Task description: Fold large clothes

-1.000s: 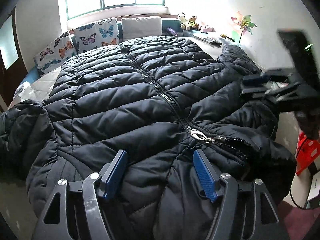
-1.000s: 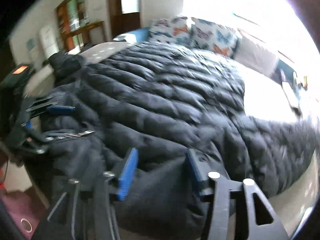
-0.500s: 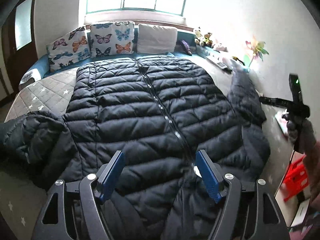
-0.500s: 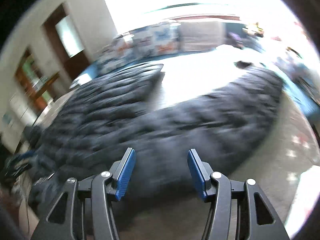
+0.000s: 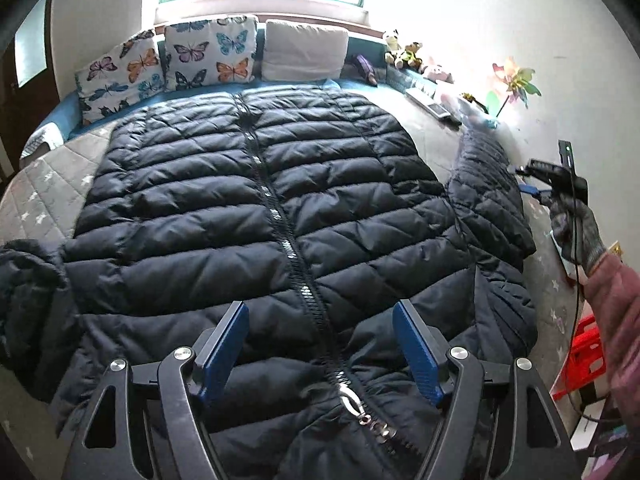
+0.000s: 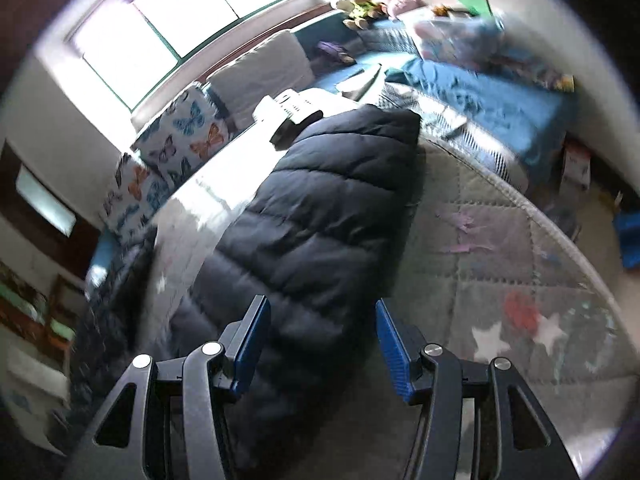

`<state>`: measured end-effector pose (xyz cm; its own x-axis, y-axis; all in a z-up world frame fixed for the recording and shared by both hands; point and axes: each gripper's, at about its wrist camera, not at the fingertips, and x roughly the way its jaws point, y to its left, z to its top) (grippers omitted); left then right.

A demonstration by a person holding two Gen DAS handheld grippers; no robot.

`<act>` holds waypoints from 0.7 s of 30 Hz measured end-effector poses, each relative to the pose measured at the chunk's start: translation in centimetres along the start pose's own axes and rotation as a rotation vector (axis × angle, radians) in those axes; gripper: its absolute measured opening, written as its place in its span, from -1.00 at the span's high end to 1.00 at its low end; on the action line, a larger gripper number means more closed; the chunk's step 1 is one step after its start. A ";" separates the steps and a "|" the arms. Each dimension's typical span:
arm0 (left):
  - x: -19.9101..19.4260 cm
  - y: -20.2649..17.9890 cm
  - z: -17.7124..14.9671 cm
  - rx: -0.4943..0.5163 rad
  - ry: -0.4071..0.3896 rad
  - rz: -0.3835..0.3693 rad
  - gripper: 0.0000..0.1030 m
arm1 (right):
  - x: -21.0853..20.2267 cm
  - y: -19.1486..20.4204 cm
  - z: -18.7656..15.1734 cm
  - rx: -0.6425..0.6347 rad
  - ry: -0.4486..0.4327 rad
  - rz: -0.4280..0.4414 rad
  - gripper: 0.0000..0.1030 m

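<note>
A black quilted puffer jacket (image 5: 280, 184) lies flat and zipped on the bed (image 5: 44, 184), collar toward me. My left gripper (image 5: 320, 344) hovers open over the collar and zipper pull (image 5: 352, 404), with nothing pinched. The jacket's left sleeve (image 5: 28, 280) is bunched at the bed's left edge. Its right sleeve (image 5: 488, 184) stretches out along the right side. A gloved hand (image 5: 576, 224) holds my right gripper (image 5: 532, 180) beside that sleeve. In the right wrist view the right gripper (image 6: 320, 344) stands open just above the sleeve (image 6: 320, 220), its pads not pressing the fabric.
Butterfly pillows (image 5: 208, 56) and a beige pillow (image 5: 304, 50) line the headboard under the window. Plush toys (image 5: 404, 54), a pinwheel (image 5: 516, 80) and a flat remote-like thing (image 5: 432, 104) sit along the right wall. A red crate (image 5: 584, 352) stands on the floor.
My left gripper drew back and rose from the collar, so more of the jacket shows. The right gripper swept from the collar out to the right sleeve and rolled.
</note>
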<state>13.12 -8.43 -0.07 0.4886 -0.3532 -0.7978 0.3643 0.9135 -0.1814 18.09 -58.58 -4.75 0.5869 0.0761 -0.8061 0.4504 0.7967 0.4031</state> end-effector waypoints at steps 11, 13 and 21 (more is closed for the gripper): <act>3.1 0.0 -0.8 -0.012 0.074 0.002 -0.53 | 1.8 -2.6 1.7 0.149 -0.024 0.153 0.33; 3.2 0.2 -1.0 -0.017 0.079 0.001 -0.53 | 1.9 -2.9 1.7 0.175 -0.022 0.173 0.51; 2.7 0.7 -1.1 -0.038 0.056 -0.018 -0.53 | -3.3 2.0 2.8 0.048 -0.123 0.216 0.77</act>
<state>13.84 -8.51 -2.93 0.4366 -0.3592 -0.8248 0.3422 0.9142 -0.2170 18.97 -58.90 -0.02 0.7490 0.1660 -0.6414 0.3351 0.7402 0.5829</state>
